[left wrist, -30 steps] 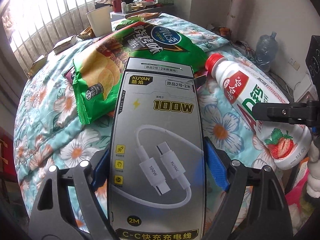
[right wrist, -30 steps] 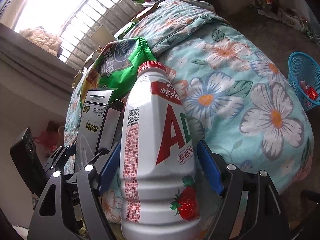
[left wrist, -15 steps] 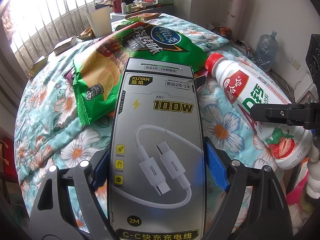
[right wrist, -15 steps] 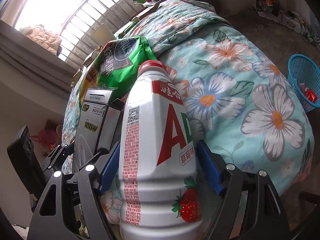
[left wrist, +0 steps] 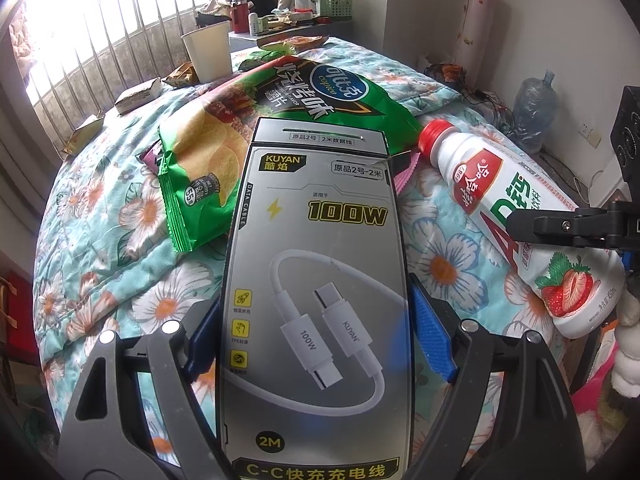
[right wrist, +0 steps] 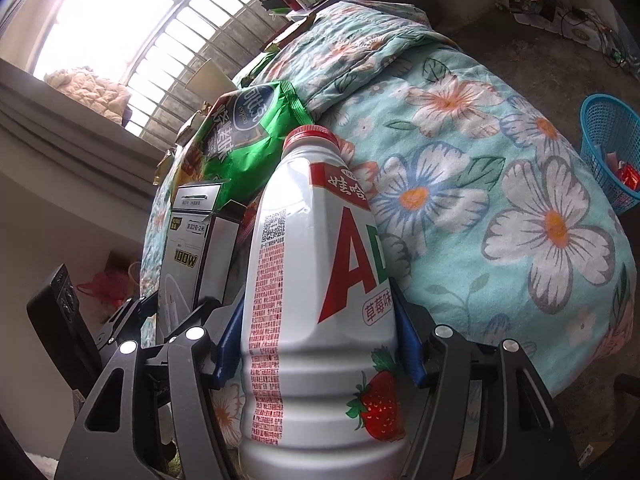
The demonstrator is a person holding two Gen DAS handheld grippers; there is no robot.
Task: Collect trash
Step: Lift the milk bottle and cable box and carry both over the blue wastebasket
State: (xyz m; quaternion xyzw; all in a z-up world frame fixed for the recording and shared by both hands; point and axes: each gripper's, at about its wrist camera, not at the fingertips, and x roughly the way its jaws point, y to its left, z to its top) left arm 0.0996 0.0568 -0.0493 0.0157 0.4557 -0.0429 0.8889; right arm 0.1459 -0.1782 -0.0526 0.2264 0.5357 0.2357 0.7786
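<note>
A silver cable box (left wrist: 316,220) lies lengthwise between the blue pads of my left gripper (left wrist: 312,300), and both pads sit against its long sides. Its far end rests on a green chip bag (left wrist: 240,120). The box (right wrist: 188,248) also shows at the left of the right wrist view. A white strawberry milk bottle (right wrist: 320,240) with a red cap lies on the floral quilt (right wrist: 500,200). My right gripper (right wrist: 318,300) is closing on its lower body, pads touching both sides. In the left wrist view the bottle (left wrist: 500,200) lies at the right under a right finger (left wrist: 560,228).
A paper cup (left wrist: 208,56) and small wrappers (left wrist: 138,94) sit toward the barred window. A blue basket (right wrist: 612,140) with scraps stands on the floor right of the bed. A water jug (left wrist: 534,108) stands by the wall.
The right gripper's pads have drawn in against the bottle's sides. The left gripper and the cable box have stayed where they were.
</note>
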